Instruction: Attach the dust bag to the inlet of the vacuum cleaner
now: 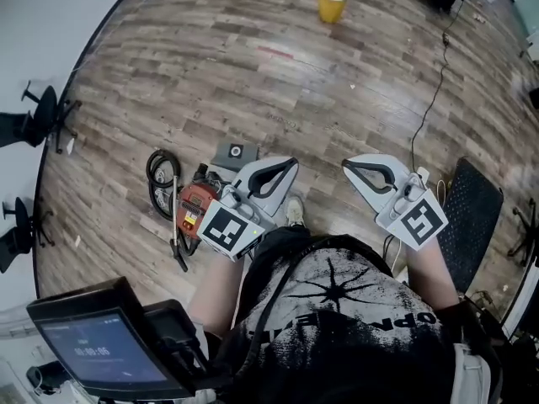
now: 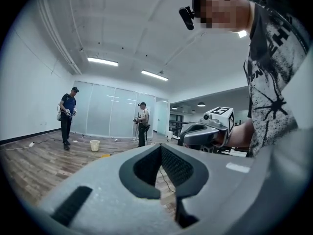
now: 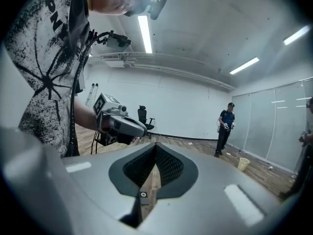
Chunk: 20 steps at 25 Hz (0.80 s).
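1. Wooden plank floor [image 1: 253, 66]: runs under and ahead of both grippers.
2. Person carrying the grippers, in a black top with a white print [image 1: 345, 310]: directly behind both grippers, one forearm leading to each.
3. Black mat [image 1: 472, 217]: on the floor at the outer side of the right gripper [image 1: 346, 166], just past its marker cube.
4. Dark screen [image 1: 105, 343]: behind and to the outer side of the left gripper [image 1: 291, 163], close to the person's body.
5. Left gripper: grey, held roughly level. Its jaws are closed tip to tip with nothing between them; floor shows through the gap behind the tips.
6. Right gripper: same build, beside the left one, the two tips pointing toward each other but apart. Its jaws are closed and hold nothing.
7. Vacuum cleaner [image 1: 195, 202]: red body on the floor below the left gripper, on its outer side, partly covered by that gripper's marker cube. No gripper touches it.
8. Black hose [image 1: 160, 173]: coiled on the floor just beyond the vacuum cleaner, further out from the left gripper.
9. Flat grey piece with a dark round spot [image 1: 236, 152]: on the floor just ahead of the left gripper. Whether it is the dust bag cannot be told.
10. Black office chairs [image 1: 46, 116]: far out to the left gripper's side, by the wall.
11. Yellow bucket [image 1: 332, 2]: far ahead of both grippers.
12. Black cable [image 1: 431, 99]: runs across the floor ahead of the right gripper.
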Motion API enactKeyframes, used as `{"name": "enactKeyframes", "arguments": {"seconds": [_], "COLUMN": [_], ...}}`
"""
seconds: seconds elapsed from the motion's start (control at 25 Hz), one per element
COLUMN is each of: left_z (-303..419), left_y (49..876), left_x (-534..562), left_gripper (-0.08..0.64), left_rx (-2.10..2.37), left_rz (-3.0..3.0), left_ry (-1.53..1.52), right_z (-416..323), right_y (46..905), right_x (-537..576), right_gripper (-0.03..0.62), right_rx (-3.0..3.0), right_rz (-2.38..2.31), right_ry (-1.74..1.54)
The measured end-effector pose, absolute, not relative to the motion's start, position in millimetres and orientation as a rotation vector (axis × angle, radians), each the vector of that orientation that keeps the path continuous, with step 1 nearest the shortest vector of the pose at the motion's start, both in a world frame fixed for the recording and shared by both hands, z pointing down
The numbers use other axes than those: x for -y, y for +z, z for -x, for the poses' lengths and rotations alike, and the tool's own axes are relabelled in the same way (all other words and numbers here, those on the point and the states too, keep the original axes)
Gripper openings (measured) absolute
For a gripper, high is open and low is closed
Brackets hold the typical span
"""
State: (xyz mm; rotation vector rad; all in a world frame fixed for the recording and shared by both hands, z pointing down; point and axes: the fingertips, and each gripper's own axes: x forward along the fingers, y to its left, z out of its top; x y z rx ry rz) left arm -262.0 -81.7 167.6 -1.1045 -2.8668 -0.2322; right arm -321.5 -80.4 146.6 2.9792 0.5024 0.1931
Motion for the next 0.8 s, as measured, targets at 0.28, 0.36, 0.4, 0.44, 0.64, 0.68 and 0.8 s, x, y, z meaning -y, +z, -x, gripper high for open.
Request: {"name": "enactKeyframes", "arguments": {"seconds": [0.28, 0.36, 0.4, 0.44, 0.64, 0.68, 0.8], "left_z": [211, 200, 196, 192, 177, 175, 171], "left_y": [165, 172, 176, 180, 183, 186, 199], "left_x": [35, 29, 28, 27, 17, 14, -9], "left_gripper": [0.000, 0.000, 0.000, 0.000, 0.000, 0.000, 0.000], "left_rx": [2.908, 2.898, 2.895, 2.894, 2.929, 2.919, 2.889], "left_rz": [1.061, 1.047, 1.041, 1.034, 1.027, 1.023, 1.006], "left_ry": [-0.206, -0.231, -0.242, -0.254, -0.268, -0.288, -0.325], "right_z": [263, 250, 245, 240, 218, 216, 215], "right_y": [141, 142, 143, 144, 143, 143, 151], "right_x": [35, 25, 21, 17, 5, 1, -17], "right_gripper": [0.003, 0.004, 0.004, 0.003, 0.005, 0.004, 0.005], "right_rx": [-0.536, -0.534, -0.533, -0.532, -0.535, -0.536, -0.524], "right_rz": [-2.960, -2.953, -2.948, -2.943, -2.945, -2.949, -2.961], "right_ry": [0.186, 0.173, 0.170, 0.168, 0.162, 0.156, 0.177]}}
